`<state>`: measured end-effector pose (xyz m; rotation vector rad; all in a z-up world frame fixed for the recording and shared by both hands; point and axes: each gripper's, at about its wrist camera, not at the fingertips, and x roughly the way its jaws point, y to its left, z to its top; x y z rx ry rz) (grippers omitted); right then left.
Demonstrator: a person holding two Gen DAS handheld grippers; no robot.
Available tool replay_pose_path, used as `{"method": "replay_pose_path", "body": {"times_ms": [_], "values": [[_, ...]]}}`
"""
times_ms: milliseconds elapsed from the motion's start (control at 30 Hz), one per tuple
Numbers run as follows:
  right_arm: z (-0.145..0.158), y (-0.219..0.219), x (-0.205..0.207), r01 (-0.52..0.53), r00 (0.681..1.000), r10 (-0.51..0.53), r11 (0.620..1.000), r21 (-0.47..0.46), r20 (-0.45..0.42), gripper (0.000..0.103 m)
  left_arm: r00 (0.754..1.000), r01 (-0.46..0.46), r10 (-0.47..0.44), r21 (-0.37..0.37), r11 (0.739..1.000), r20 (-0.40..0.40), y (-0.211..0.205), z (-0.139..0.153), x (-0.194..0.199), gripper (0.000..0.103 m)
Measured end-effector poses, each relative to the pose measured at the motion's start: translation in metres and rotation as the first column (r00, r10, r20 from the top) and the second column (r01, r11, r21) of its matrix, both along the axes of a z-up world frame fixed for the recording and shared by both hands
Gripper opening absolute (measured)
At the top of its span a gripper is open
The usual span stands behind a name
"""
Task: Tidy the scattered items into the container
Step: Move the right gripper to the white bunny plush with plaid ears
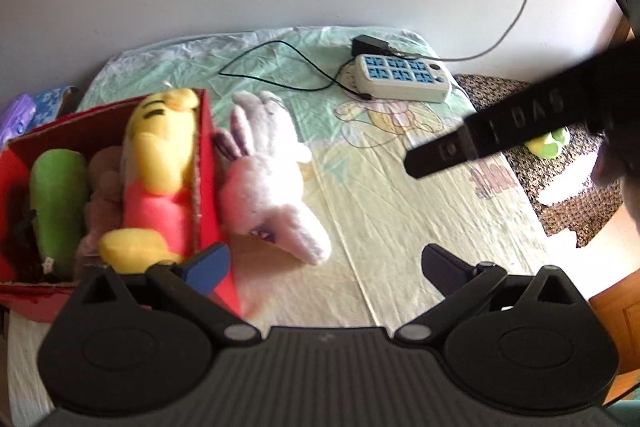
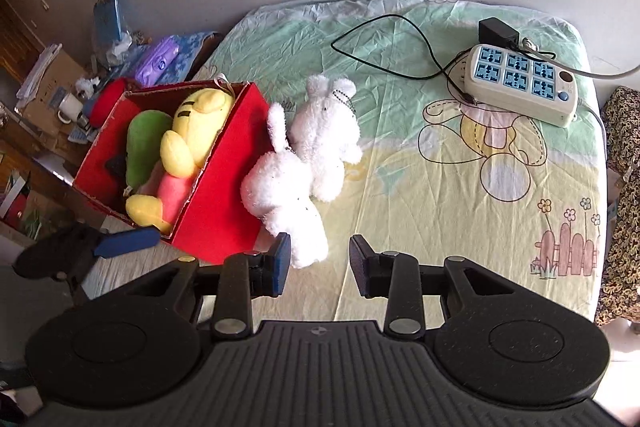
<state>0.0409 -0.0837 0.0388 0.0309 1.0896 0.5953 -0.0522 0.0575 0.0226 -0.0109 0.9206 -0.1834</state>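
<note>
A red box (image 2: 224, 203) stands on the left of the bed (image 2: 440, 187) and holds a yellow and pink plush (image 2: 192, 135), a green plush (image 2: 142, 147) and a brownish plush (image 1: 104, 183). Two white plush bunnies (image 2: 288, 195) (image 2: 324, 135) lie against the box's right wall; the left wrist view shows the white plush (image 1: 264, 179) there too. My left gripper (image 1: 324, 263) is open and empty at the box's near right corner. My right gripper (image 2: 320, 263) is open and empty just in front of the nearer bunny.
A white power strip (image 2: 524, 83) with a black adapter (image 2: 498, 31) and a black cable (image 2: 384, 39) lies at the far right of the bed. A cluttered desk (image 2: 60, 99) stands left of the bed. A patterned seat (image 1: 560, 179) holding a green toy (image 1: 548, 145) is on the right.
</note>
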Motion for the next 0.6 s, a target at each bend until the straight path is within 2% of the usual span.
{"method": "replay_pose_path", "body": {"times_ms": [100,167,233,333,400,500,600], "values": [[0.010,0.004,0.019,-0.044,0.998,0.042,0.999,-0.030,-0.054,0.036,0.999,0.032,-0.031,-0.025,0.999,0.024,-0.014,-0.008,0.009,0.101],[0.013,0.011,0.030,-0.083,0.994,0.078,0.995,-0.061,-0.076,0.036,0.998,0.006,-0.006,-0.002,1.000,0.060,-0.021,-0.018,0.016,0.101],[0.012,0.017,0.040,-0.116,0.991,0.109,0.989,-0.090,-0.075,0.038,0.999,-0.022,0.021,0.029,0.999,0.048,-0.025,-0.033,0.025,0.101],[0.004,0.023,0.055,-0.128,0.989,0.123,0.990,-0.052,-0.084,0.041,0.999,-0.052,0.052,0.009,0.999,-0.016,-0.022,-0.053,0.034,0.101],[-0.004,0.029,0.063,-0.128,0.988,0.127,0.992,-0.009,-0.089,0.046,0.996,-0.090,0.090,0.018,0.996,0.006,-0.023,-0.057,0.034,0.101],[-0.019,0.043,0.072,-0.126,0.990,0.128,0.992,0.022,-0.066,0.046,0.989,-0.133,0.133,-0.001,0.991,0.057,-0.026,-0.057,0.036,0.101],[-0.035,0.056,0.080,-0.142,0.989,0.144,0.988,0.057,-0.042,0.047,0.989,-0.146,0.146,-0.060,0.987,-0.010,-0.024,-0.067,0.044,0.101]]}}
